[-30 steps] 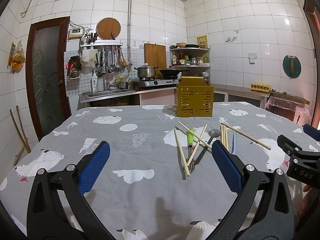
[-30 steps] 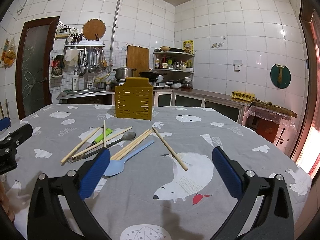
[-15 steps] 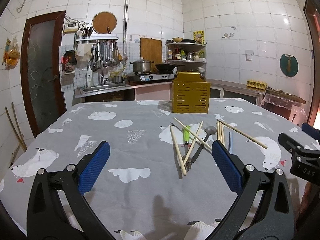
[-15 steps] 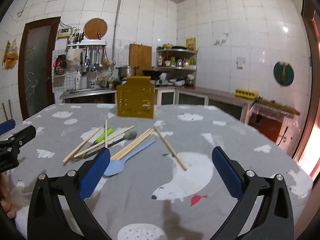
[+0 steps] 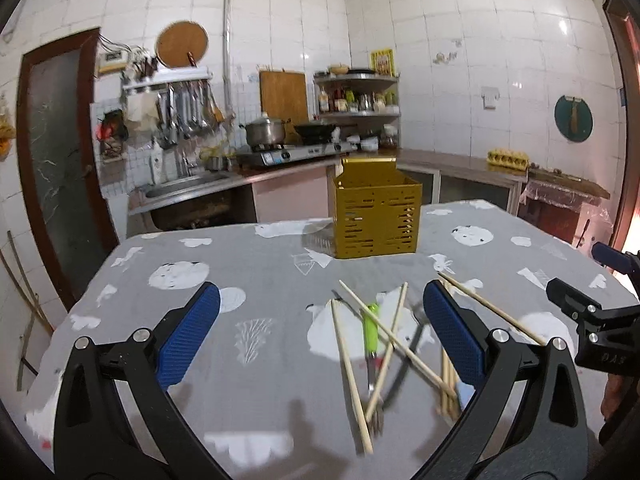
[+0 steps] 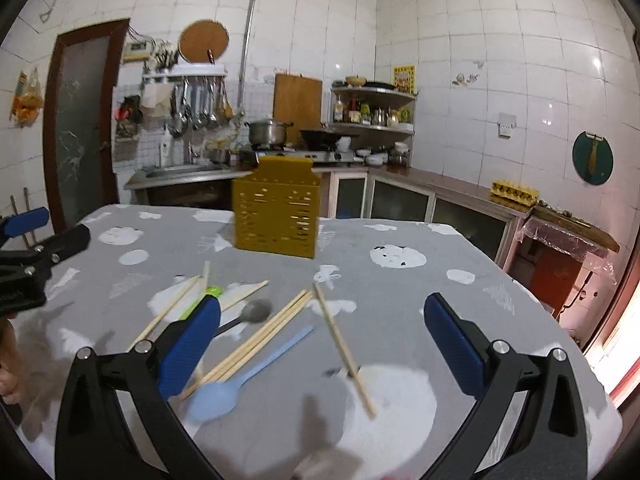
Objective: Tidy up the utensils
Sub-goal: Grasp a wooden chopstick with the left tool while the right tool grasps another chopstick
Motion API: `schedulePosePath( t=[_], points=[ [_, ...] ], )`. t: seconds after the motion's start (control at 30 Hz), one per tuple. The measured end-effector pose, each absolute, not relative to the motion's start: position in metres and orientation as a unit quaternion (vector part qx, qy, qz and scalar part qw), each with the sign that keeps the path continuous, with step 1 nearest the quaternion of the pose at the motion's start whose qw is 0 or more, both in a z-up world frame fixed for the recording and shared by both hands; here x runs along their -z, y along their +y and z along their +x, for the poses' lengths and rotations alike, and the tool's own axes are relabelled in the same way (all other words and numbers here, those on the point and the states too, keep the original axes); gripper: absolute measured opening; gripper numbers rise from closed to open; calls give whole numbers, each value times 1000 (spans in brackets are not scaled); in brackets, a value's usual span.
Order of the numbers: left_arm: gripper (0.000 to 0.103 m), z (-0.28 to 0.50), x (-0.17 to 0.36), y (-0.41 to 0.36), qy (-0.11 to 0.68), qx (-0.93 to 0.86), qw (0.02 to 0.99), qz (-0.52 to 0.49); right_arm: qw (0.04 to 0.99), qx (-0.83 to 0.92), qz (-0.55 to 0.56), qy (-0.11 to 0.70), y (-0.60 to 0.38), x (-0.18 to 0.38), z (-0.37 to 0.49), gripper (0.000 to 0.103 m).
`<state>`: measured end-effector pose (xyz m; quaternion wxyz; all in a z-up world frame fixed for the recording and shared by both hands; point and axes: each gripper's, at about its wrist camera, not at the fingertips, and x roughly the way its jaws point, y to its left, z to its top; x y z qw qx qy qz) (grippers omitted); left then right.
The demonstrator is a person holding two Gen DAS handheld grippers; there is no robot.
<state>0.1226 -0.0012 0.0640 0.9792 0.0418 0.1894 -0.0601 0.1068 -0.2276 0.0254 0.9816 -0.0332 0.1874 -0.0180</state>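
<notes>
Wooden chopsticks lie scattered on the grey patterned tablecloth. Among them are a green-handled fork, a dark metal spoon and a light blue plastic spoon. A yellow perforated utensil holder stands upright behind the pile. My left gripper hovers open just above the fork and chopsticks. My right gripper is open over the chopsticks and the blue spoon. Neither one holds anything.
Behind the table run a counter with a sink, a stove with a pot and a corner shelf. A brown door is on the left. A covered side table stands to the right.
Both grippers have moved forward and lower toward the utensil pile, which now looks larger and nearer. The utensils and the holder have not moved.
</notes>
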Motion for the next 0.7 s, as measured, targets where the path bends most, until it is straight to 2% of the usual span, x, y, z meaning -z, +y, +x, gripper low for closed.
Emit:
schedulePosePath(
  t=[0.27,0.3,0.37,0.43,0.7],
  points=[
    [98,231,-30,-10,295,59,953,33,957,28,-6,290,-256,6,214,98],
    [98,230,-25,-9,296,58,953,31,953,31,-6,301,-257,11,224,96],
    [98,250,-8,-8,316,48,947,28,942,33,-3,334,-259,24,245,84],
    [98,261,4,-3,345,52,937,14,934,31,0,357,-260,33,260,80],
    [73,288,43,6,427,76,901,-29,908,3,-4,419,-257,57,295,59]
  ],
)
